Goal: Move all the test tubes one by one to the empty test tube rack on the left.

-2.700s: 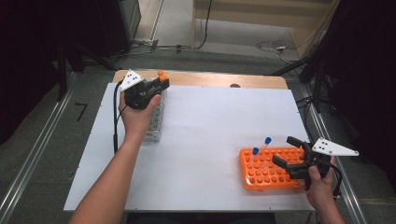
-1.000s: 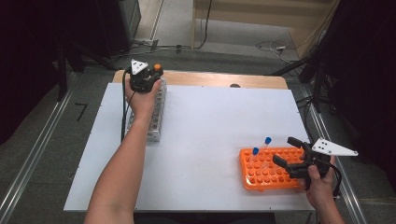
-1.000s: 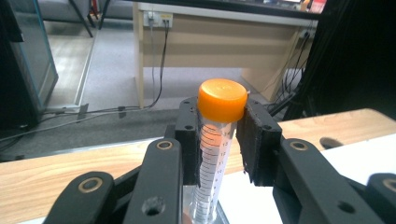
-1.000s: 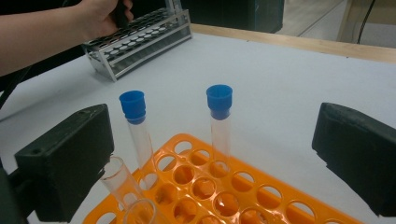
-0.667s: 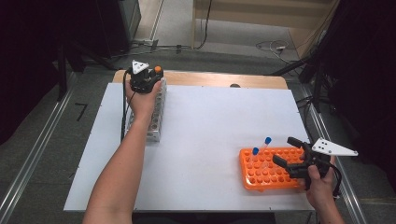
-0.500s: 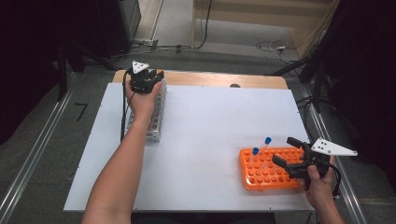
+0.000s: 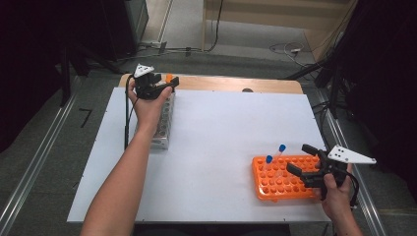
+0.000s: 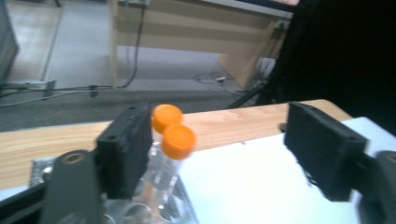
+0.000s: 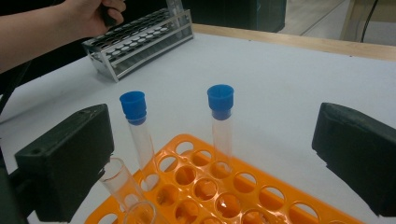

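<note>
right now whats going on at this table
A person works with test tubes, a claw in each hand. The left claw is open around two orange-capped clear tubes in the metal rack at the far left. The right claw hangs open over the orange plastic rack holding two blue-capped tubes.

A white tabletop [image 7: 216, 142] carries two racks, with a strip of bare wood along its far edge. A metal rack [image 7: 162, 125] stands near the far left corner, lengthwise front to back, with orange-capped tubes [image 8: 173, 140] at its far end. An orange rack [image 7: 280, 179] sits near the front right corner, holding two blue-capped tubes [image 9: 219, 105] upright and some uncapped clear ones.
</note>
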The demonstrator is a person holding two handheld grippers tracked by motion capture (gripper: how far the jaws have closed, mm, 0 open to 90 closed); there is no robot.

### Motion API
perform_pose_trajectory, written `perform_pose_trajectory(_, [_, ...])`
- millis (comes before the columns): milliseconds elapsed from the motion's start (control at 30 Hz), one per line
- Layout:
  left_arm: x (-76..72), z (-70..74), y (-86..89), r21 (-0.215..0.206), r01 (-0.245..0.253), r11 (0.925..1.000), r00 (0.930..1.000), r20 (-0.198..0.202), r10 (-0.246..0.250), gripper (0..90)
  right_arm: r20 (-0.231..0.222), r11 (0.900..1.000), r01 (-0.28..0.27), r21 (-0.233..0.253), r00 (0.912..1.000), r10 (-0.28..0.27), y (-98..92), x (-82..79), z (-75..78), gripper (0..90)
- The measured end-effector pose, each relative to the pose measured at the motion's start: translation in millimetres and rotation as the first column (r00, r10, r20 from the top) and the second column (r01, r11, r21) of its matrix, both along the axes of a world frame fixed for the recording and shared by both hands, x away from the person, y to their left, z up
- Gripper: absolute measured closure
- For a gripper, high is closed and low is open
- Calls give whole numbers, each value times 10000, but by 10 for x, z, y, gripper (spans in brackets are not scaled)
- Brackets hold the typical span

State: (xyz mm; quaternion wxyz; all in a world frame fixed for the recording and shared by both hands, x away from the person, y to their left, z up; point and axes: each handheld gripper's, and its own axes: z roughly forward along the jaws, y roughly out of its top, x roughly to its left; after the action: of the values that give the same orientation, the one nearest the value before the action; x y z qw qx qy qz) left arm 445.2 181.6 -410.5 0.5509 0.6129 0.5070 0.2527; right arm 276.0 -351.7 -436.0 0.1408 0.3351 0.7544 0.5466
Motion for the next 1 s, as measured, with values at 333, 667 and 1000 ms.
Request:
perform_pose_trajectory(333, [-401, 86, -68, -87, 912, 9958, 9956, 212, -910, 16, -27, 10000, -85, -20, 10000, 85, 15, -1, -5, 0])
perform_pose_trajectory(667, [-833, 62, -160, 112, 1569, 9875, 9868, 385, -1572, 0, -66, 9992, -352, -184, 9994, 351, 1, 4, -35, 0])
perform_pose_trajectory(1000, [-1283, 17, -263, 79, 2185, 9758, 9748, 450, -2187, 0, -270, 9980, -588, -244, 9979, 581, -21, -32, -82, 0])
